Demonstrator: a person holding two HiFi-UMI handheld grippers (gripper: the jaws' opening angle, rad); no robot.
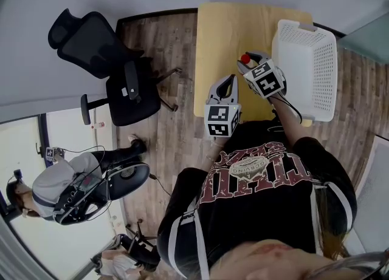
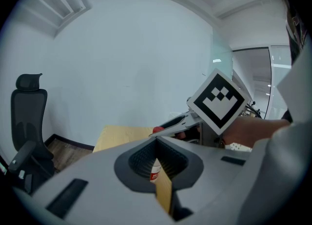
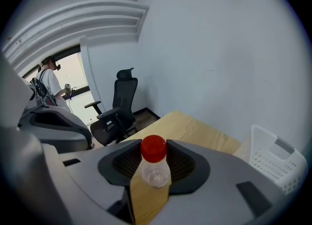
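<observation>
pale wooden table point(image 1: 219, 36) set against a grey wall, wood-plank floor around it. black office chair point(image 1: 115, 72) stands well left of the table with open floor between. left gripper point(image 1: 227, 83) hangs over the table's near edge, pointing away from the person, jaws a narrow slit apart with nothing in them. right gripper point(image 1: 248, 60) is just beside it, angled forward and left, jaws closed on a clear plastic bottle with red cap point(image 3: 154, 168). bottle long axis upright, cap up, over the table's middle; cannot tell if its base touches the top. bare tabletop ahead and left. white perforated plastic basket point(image 1: 322, 72) sits close on the right at the table's right edge.
</observation>
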